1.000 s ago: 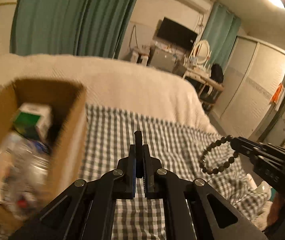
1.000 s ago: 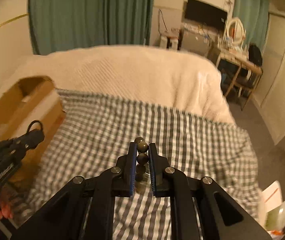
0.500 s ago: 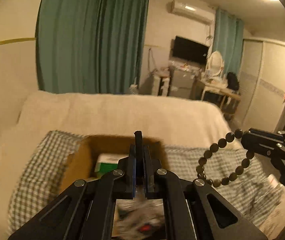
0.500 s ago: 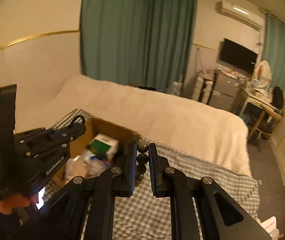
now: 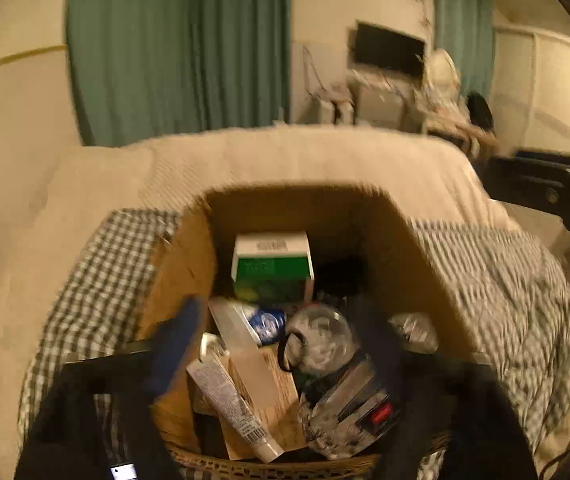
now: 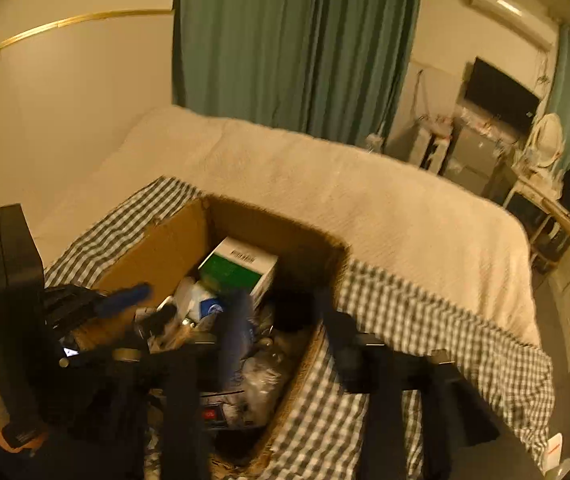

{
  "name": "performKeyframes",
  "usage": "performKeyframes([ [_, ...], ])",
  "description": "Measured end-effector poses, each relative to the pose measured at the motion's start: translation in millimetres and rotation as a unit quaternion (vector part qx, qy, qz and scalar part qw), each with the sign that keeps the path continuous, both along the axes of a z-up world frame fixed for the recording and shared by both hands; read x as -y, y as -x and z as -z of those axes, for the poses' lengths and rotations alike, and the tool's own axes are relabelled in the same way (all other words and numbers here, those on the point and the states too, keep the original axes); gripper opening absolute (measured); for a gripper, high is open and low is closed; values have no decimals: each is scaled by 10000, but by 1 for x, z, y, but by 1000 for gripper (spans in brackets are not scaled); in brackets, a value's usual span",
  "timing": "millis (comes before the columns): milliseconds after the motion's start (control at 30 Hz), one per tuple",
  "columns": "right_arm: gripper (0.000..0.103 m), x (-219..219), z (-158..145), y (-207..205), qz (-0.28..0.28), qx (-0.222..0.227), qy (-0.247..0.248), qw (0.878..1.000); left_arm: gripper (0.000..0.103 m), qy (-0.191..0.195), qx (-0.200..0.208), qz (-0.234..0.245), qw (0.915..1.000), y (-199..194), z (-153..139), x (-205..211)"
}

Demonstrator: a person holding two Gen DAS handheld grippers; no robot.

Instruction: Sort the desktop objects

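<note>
An open cardboard box [image 5: 189, 264] [image 6: 157, 248] sits on the checked cloth and holds a green and white carton [image 5: 271, 266] [image 6: 241, 268], a white tube [image 5: 229, 404], a black hair tie [image 5: 291, 350] and crumpled wrappers. My left gripper [image 5: 277, 344] is open over the box, fingers [image 5: 173, 344] spread wide and blurred. My right gripper [image 6: 281, 328] is open too, over the box's right side. A dark blur in the box [image 6: 293, 312] may be the bead bracelet; I cannot tell. The left gripper also shows in the right wrist view [image 6: 125, 296].
The box stands on a checked cloth [image 5: 505, 280] [image 6: 425, 308] over a cream bed cover [image 6: 325, 176]. Green curtains [image 6: 293, 40], a television and a cluttered desk [image 6: 541, 192] lie beyond the bed. A woven basket rim [image 5: 269, 460] shows under the box's near edge.
Both grippers have opened above the box. The black hair tie has left the left gripper and lies in the box. The bead bracelet is no longer in the right gripper.
</note>
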State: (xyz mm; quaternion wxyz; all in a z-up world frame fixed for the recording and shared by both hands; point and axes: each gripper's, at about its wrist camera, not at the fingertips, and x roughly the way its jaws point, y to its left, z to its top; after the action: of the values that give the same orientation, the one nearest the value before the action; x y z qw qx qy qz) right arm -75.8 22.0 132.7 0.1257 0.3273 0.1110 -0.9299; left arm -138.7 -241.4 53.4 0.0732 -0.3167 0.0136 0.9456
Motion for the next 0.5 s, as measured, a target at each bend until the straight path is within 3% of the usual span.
performKeyframes([
  [67, 52, -12, -15, -9, 169, -213, 67, 9996, 95, -292, -144, -107, 9994, -8, -19, 5],
  [133, 60, -22, -31, -19, 315, -351, 115, 9988, 100, -411, -148, -216, 9988, -12, -37, 7],
  [200, 81, -40, -51, -37, 469, -551, 267, 9970, 103, -362, -301, -366, 9982, -22, -56, 4],
  [233, 86, -49, -61, -47, 576, -692, 333, 9954, 103, -344, -416, -356, 9979, -30, -67, -1],
  [333, 94, -79, -83, -81, 852, -1085, 572, 9888, 103, -391, -577, -183, 9974, -45, -86, -9],
  [500, 103, -123, -91, -124, 1163, -1260, 833, 9817, 103, -310, -698, -103, 9970, -68, -99, -28],
])
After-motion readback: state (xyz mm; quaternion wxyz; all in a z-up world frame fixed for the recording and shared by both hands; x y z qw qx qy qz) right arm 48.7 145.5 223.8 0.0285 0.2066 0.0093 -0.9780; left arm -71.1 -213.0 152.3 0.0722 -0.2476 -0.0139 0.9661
